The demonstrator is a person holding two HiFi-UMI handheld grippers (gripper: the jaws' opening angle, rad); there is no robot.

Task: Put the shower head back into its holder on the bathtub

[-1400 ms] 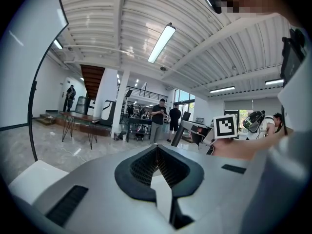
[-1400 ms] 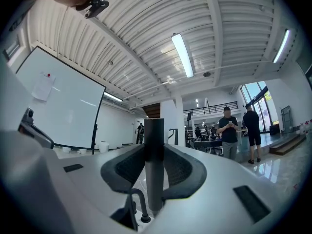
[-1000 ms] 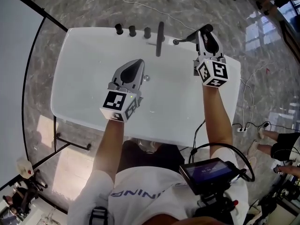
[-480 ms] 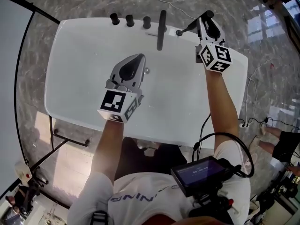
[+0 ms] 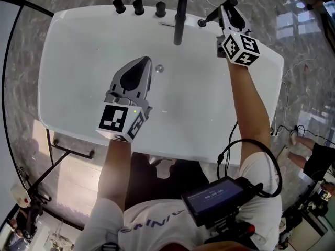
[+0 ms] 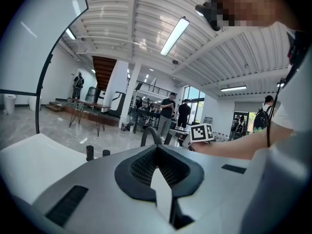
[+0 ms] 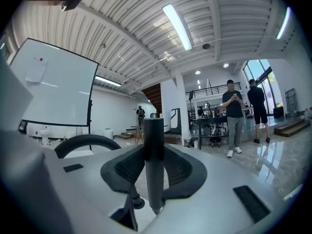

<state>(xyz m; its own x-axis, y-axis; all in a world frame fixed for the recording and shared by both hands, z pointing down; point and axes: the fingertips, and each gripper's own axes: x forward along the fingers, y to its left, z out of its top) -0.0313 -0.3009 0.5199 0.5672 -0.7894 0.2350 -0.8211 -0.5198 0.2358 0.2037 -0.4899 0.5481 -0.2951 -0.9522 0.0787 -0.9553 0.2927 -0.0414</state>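
Observation:
A slim black shower head [image 5: 212,15] lies across the back right rim of the white bathtub [image 5: 73,67]. My right gripper [image 5: 226,9] is shut on it. In the right gripper view the shower head [image 7: 154,135] stands upright between the pads of that gripper [image 7: 155,165]. Its lower tip hangs just above the white rim, beside a small black round fitting [image 7: 137,202]. My left gripper [image 5: 145,63] hovers over the tub's middle, shut and empty. In its own view the left gripper [image 6: 157,152] points toward the taps.
Three black knobs [image 5: 138,6] and a black spout [image 5: 181,15] stand along the tub's back rim. A chrome drain [image 5: 159,68] sits in the basin. A whiteboard frame [image 5: 10,72] stands at left, and cables [image 5: 285,129] lie on the floor at right. People stand far off.
Both grippers have sunk toward the tub. The right one keeps its hold on the shower head at the back right rim. The left one has drifted a little left over the basin.

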